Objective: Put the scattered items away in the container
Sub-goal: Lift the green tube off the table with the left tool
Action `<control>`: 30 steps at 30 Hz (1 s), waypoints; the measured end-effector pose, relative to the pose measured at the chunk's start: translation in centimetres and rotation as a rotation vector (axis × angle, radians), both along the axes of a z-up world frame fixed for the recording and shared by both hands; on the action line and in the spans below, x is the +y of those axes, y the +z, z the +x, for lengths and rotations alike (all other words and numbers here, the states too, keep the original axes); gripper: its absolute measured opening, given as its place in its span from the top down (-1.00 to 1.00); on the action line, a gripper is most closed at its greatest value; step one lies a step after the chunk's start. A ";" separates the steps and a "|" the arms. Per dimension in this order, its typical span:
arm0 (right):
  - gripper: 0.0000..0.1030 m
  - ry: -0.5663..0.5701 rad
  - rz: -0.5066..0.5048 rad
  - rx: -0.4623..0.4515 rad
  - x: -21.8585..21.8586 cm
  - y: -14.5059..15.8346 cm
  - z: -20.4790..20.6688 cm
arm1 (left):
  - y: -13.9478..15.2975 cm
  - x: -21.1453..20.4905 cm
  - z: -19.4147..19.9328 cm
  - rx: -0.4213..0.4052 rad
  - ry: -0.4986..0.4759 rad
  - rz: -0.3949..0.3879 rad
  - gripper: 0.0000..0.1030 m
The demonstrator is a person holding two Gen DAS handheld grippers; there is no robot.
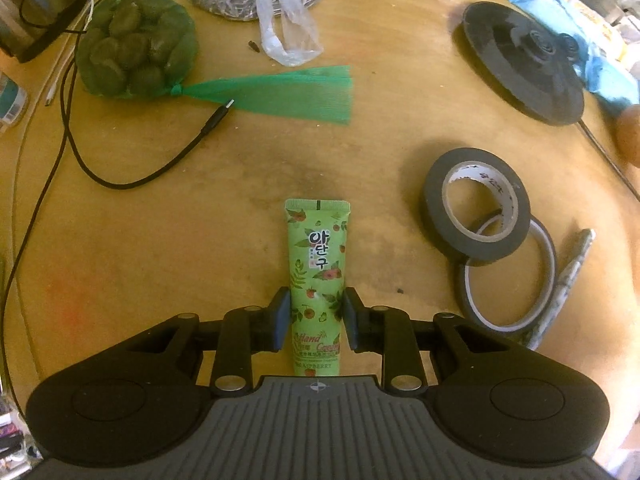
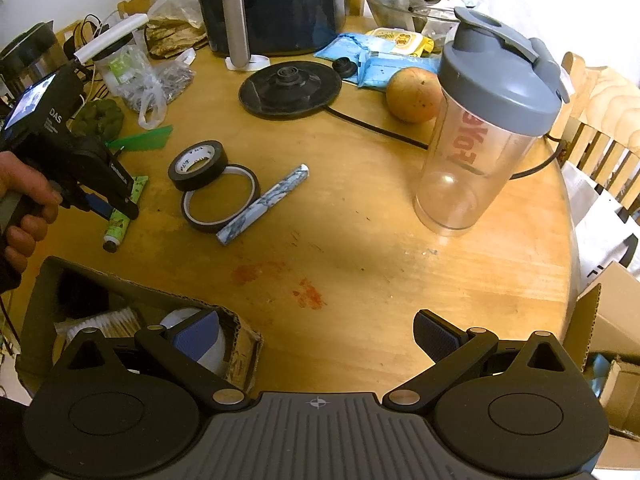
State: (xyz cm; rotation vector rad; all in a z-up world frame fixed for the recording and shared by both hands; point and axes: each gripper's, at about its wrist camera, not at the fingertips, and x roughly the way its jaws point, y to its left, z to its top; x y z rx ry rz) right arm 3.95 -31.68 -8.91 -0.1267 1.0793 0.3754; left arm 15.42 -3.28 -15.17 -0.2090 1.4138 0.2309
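A green hand-cream tube (image 1: 318, 264) lies on the round wooden table, and my left gripper (image 1: 317, 314) is shut on its lower half, pads pressing both sides. The right wrist view shows the same tube (image 2: 120, 216) under the left gripper (image 2: 110, 206), held in a person's hand. Right of it lie two black tape rolls (image 1: 478, 212) (image 2: 198, 164), one leaning on the other, and a patterned pen-like stick (image 1: 568, 280) (image 2: 264, 204). My right gripper (image 2: 318, 338) is open above the table edge, beside a cardboard box (image 2: 240, 344) that holds several items.
A green net bag of fruit (image 1: 136, 46), a black cable (image 1: 140, 178) and a plastic bag (image 1: 280, 28) lie at the far left. A black kettle base (image 2: 290, 90), an orange fruit (image 2: 414, 94), a clear shaker bottle (image 2: 480, 136) and an air fryer (image 2: 268, 4) stand further back.
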 end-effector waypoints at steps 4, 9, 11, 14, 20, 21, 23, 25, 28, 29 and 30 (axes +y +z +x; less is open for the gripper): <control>-1.00 -0.003 0.000 -0.007 -0.1 0.2 -0.2 | 0.2 1.5 -0.6 -0.035 0.000 -0.087 0.48; -1.00 -0.016 0.002 -0.011 -0.5 0.2 -0.5 | 1.3 3.3 -2.0 -0.103 0.017 -0.156 0.48; -1.00 -0.019 0.005 -0.013 -0.6 0.3 -0.5 | 2.0 3.6 -2.6 -0.140 0.019 -0.179 0.48; -1.00 -0.021 0.010 -0.020 -0.7 0.4 -0.5 | 3.5 3.7 -3.6 -0.197 0.001 -0.199 0.48; -1.00 -0.006 0.028 -0.023 -0.6 0.5 0.1 | 6.0 3.6 -5.1 -0.268 -0.033 -0.238 0.48; -1.00 -0.004 0.032 -0.022 -0.6 0.5 0.3 | 6.4 3.6 -5.4 -0.281 -0.040 -0.245 0.48; -1.00 0.000 0.046 -0.019 -0.6 0.4 0.7 | 7.2 3.5 -5.9 -0.302 -0.053 -0.260 0.48; -1.00 0.003 0.058 -0.013 -0.5 0.3 1.1 | 7.9 3.4 -6.3 -0.321 -0.060 -0.279 0.48; -1.00 0.016 0.067 -0.011 -0.2 0.2 2.0 | 8.7 3.2 -6.9 -0.342 -0.063 -0.298 0.48; -1.00 0.025 0.068 -0.012 0.1 0.2 2.3 | 8.9 3.1 -7.1 -0.346 -0.061 -0.303 0.48; -1.00 0.032 0.068 -0.014 0.2 0.2 2.6 | 9.1 3.1 -7.2 -0.350 -0.058 -0.308 0.48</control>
